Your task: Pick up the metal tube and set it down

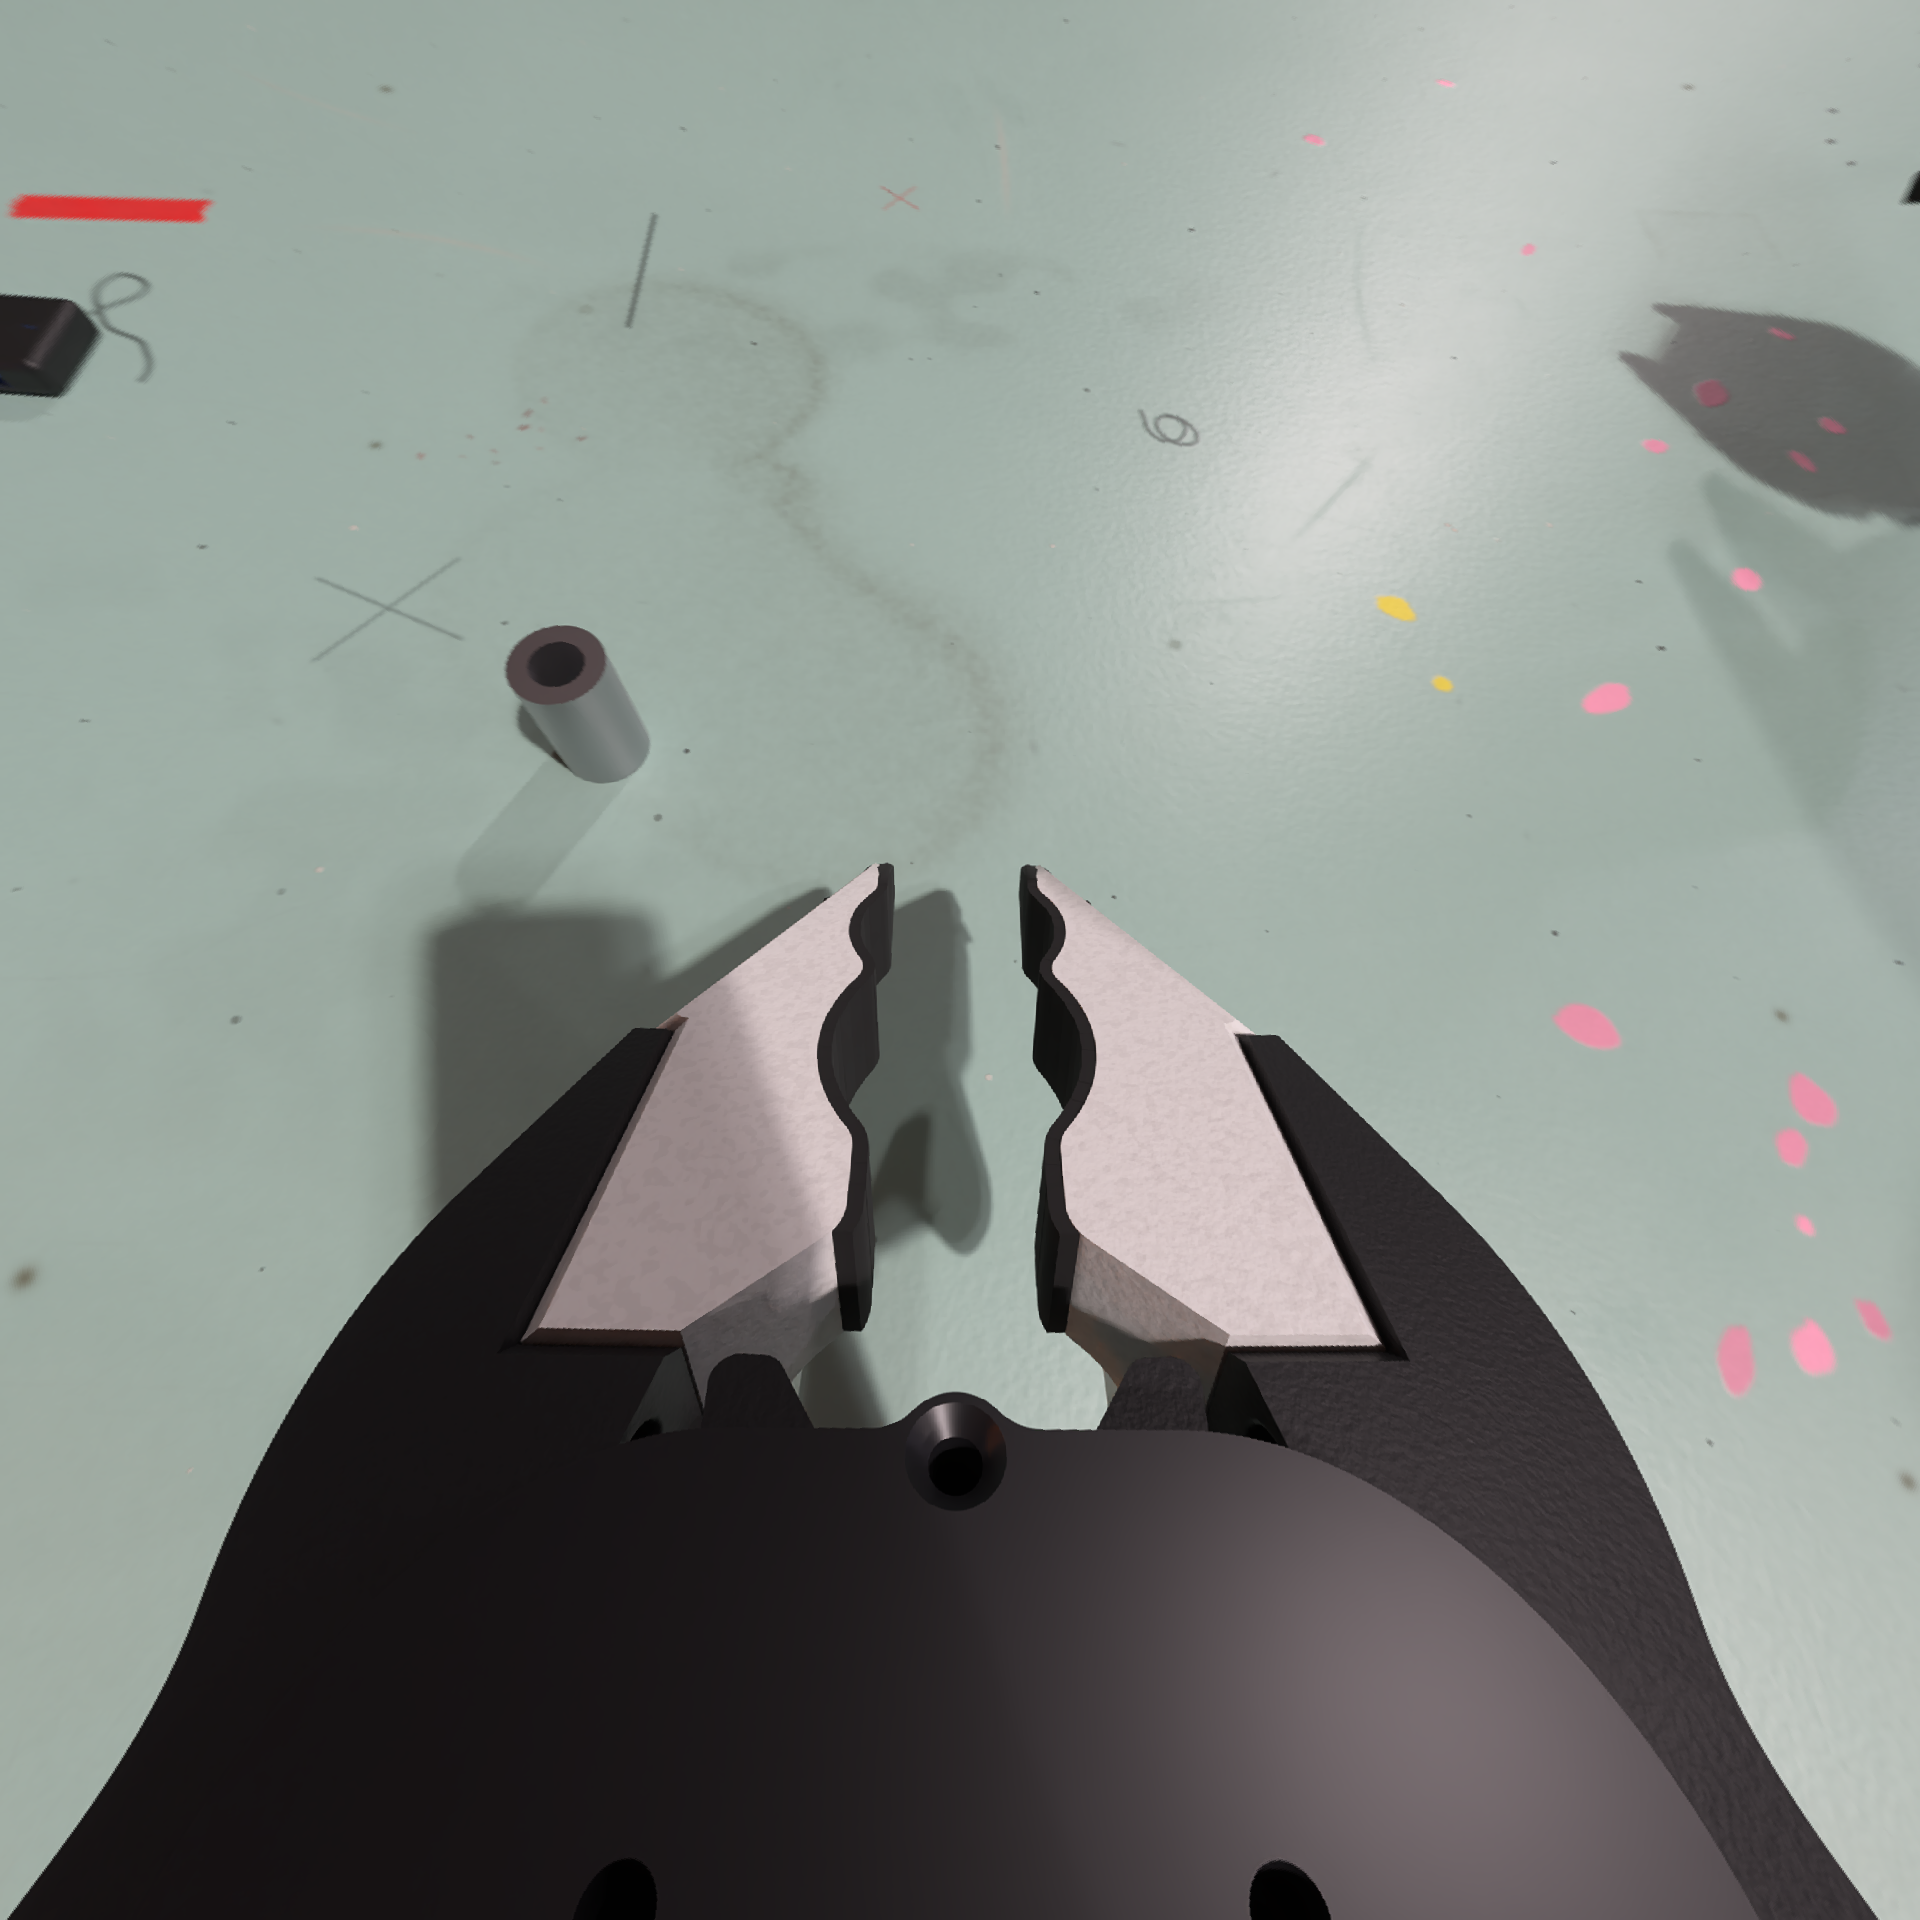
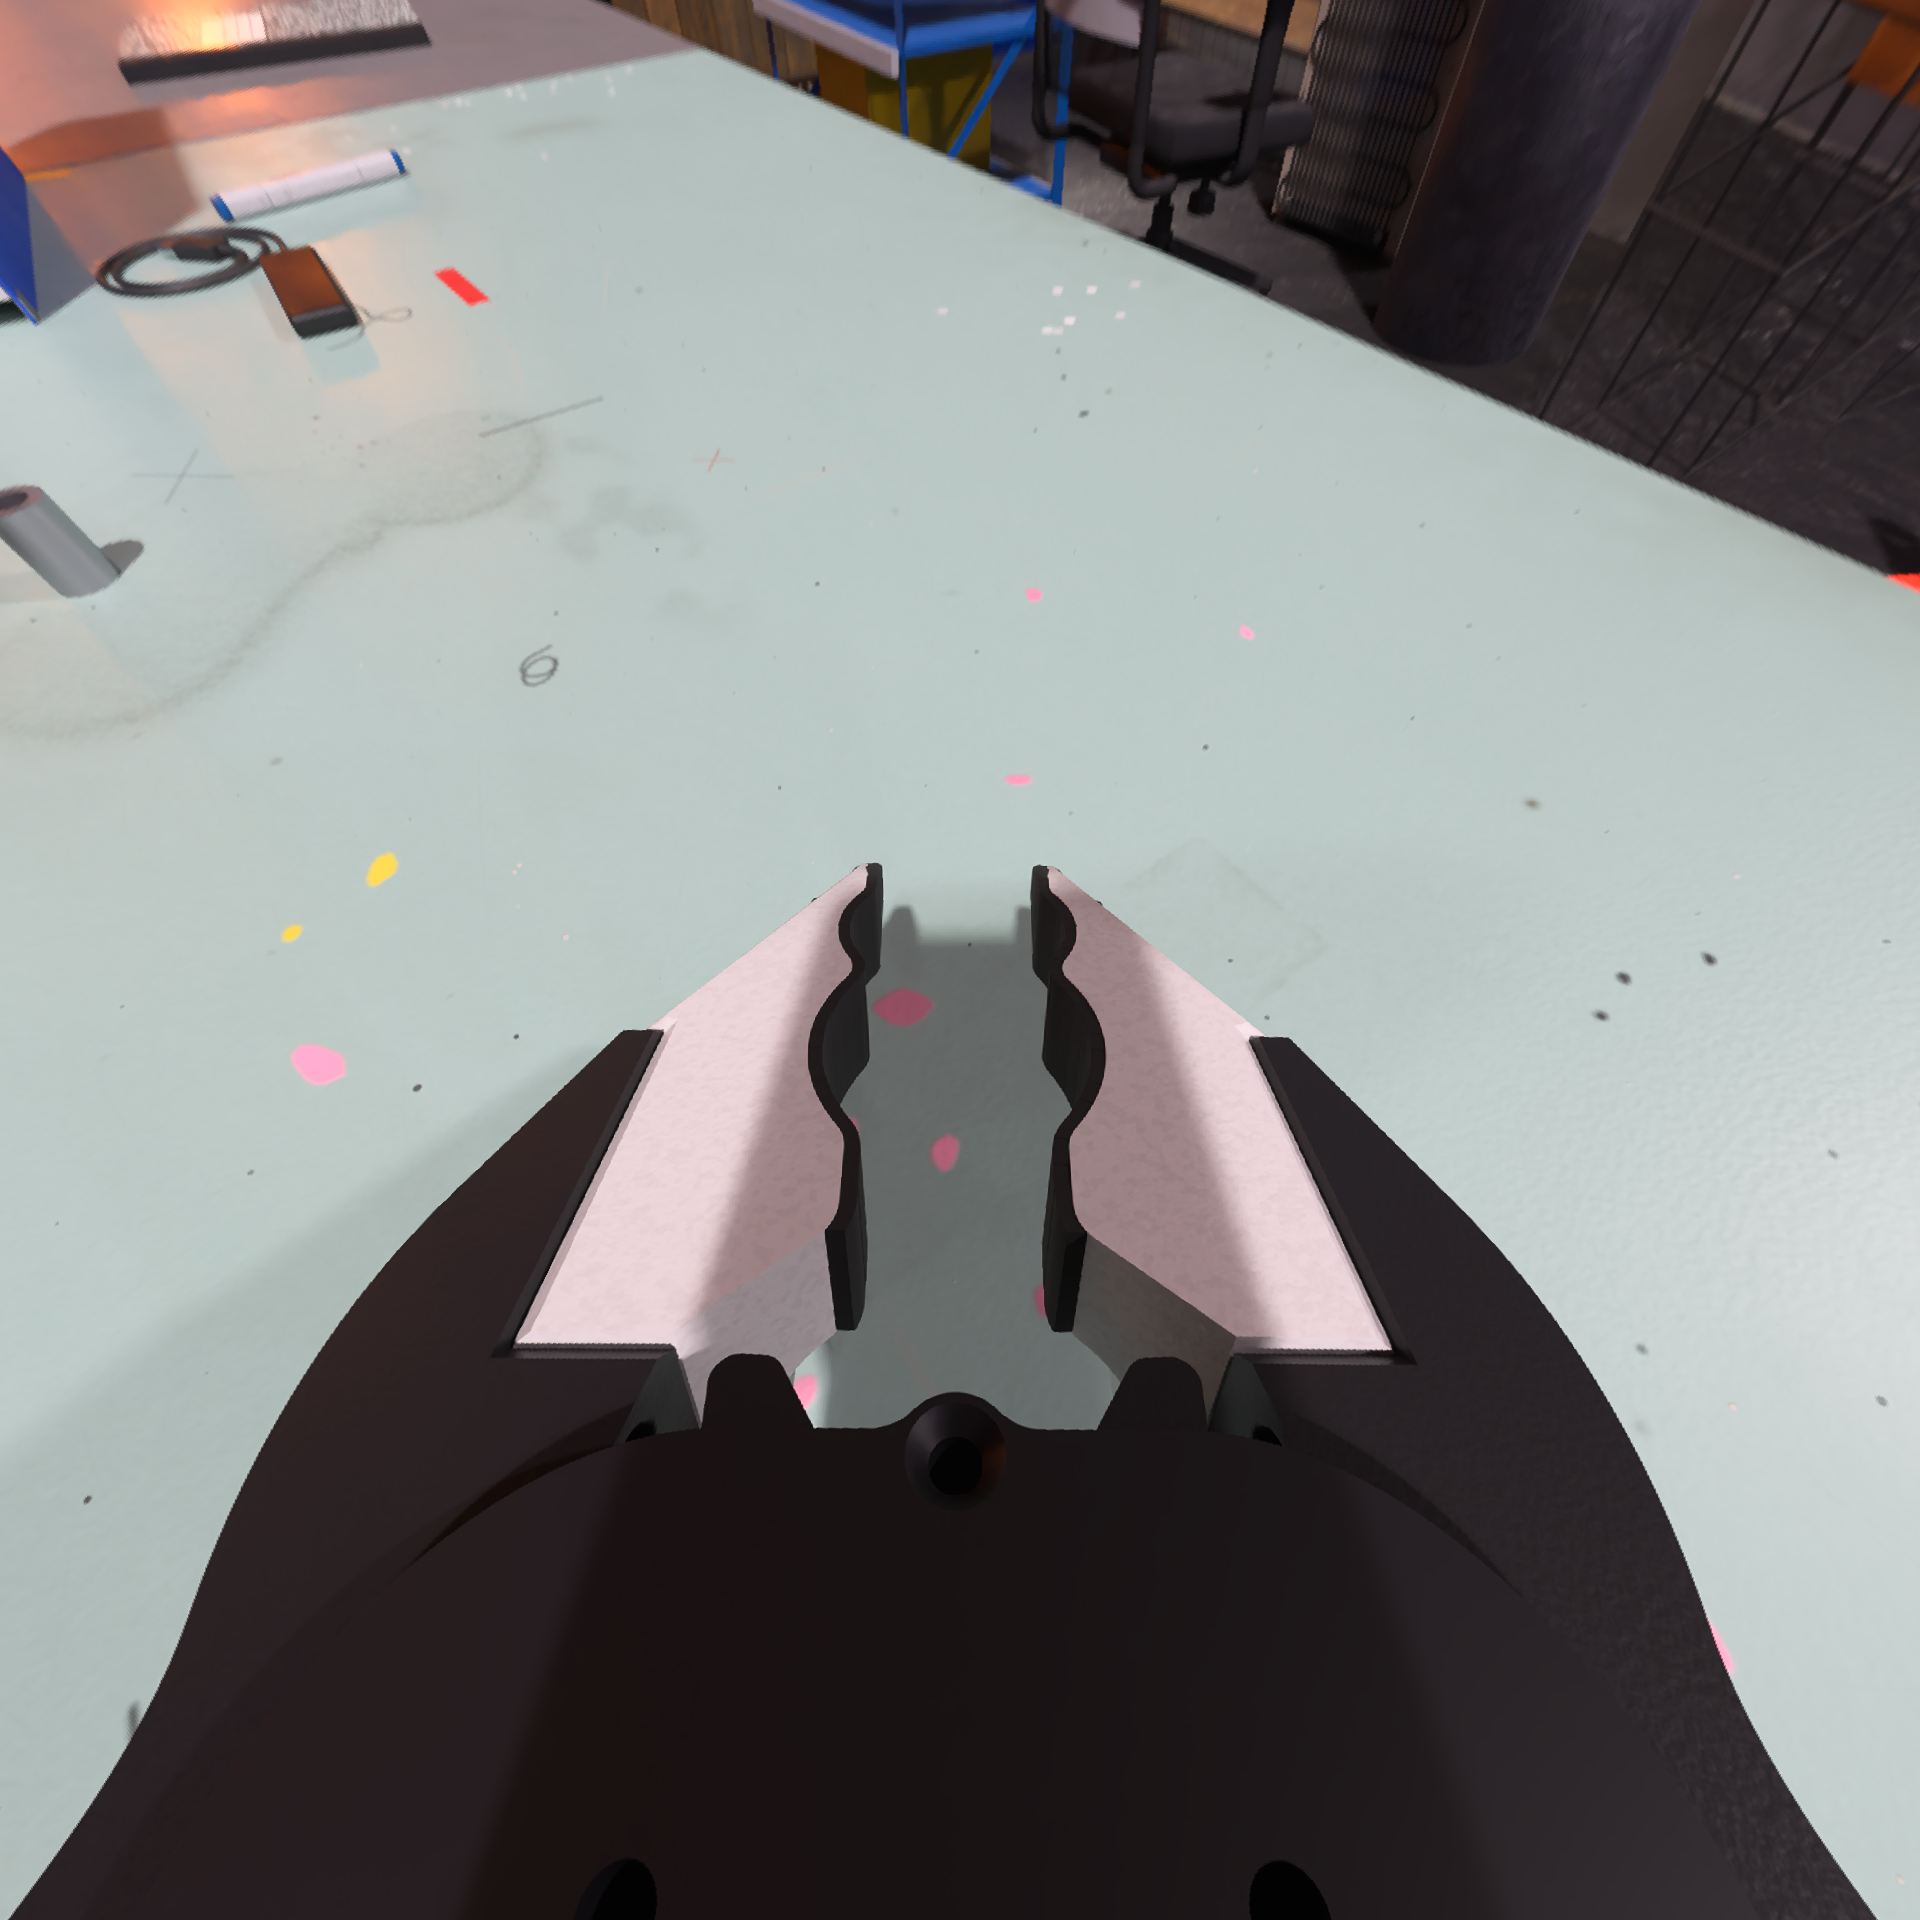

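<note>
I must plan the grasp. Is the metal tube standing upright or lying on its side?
Upright. The tube stands on one end on the table; its open hole faces up, and the left gripper is apart from it.

The left gripper (image 1: 956, 883) hangs over a pale green table (image 1: 1247, 727), its jaws parted with only bare tabletop between them. The metal tube (image 1: 578, 702) stands ahead and to the left of the fingertips, well apart from them, its open end up (grey, thick-walled, leaning slightly in this wide view). Far left, a black block (image 1: 42, 343) sits below a red strip (image 1: 109, 208). Pink and yellow flecks dot the right side, near a dark shadow (image 1: 1787, 416).
</note>
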Available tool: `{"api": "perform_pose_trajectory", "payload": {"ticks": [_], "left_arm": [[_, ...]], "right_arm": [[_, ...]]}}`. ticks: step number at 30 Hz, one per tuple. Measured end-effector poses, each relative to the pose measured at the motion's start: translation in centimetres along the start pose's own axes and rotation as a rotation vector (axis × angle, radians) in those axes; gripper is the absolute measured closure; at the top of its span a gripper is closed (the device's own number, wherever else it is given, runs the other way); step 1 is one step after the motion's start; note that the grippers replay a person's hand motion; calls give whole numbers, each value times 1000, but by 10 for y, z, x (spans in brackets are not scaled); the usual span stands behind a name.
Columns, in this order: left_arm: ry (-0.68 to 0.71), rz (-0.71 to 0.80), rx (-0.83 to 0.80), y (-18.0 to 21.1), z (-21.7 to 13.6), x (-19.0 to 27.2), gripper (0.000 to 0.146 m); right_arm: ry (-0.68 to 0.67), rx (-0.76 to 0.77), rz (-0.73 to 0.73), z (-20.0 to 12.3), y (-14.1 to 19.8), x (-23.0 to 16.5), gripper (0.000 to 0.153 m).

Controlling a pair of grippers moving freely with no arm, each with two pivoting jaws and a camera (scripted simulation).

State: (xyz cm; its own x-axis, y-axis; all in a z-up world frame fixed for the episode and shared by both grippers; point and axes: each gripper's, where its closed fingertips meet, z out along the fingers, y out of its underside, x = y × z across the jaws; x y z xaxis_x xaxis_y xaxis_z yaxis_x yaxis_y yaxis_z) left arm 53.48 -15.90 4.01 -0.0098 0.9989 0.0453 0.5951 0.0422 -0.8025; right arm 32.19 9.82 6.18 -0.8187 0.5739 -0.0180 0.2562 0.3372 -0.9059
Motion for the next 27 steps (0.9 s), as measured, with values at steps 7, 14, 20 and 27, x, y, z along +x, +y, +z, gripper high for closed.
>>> {"api": "perform_pose_trajectory", "payload": {"ticks": [7,14,20,27], "left_arm": [[-114,72,-10,1,0,-5,125],[-223,19,-85,15,-21,-53,123],[-109,164,-187,-9,-8,-68,121],[-66,385,-475,-20,44,-97,108]], "right_arm": [[-63,83,47,-15,-13,-10,125],[-45,89,23,-21,-12,-11,126],[-80,85,42,-20,-12,-16,126],[-66,98,52,-25,-12,-12,127]]}}
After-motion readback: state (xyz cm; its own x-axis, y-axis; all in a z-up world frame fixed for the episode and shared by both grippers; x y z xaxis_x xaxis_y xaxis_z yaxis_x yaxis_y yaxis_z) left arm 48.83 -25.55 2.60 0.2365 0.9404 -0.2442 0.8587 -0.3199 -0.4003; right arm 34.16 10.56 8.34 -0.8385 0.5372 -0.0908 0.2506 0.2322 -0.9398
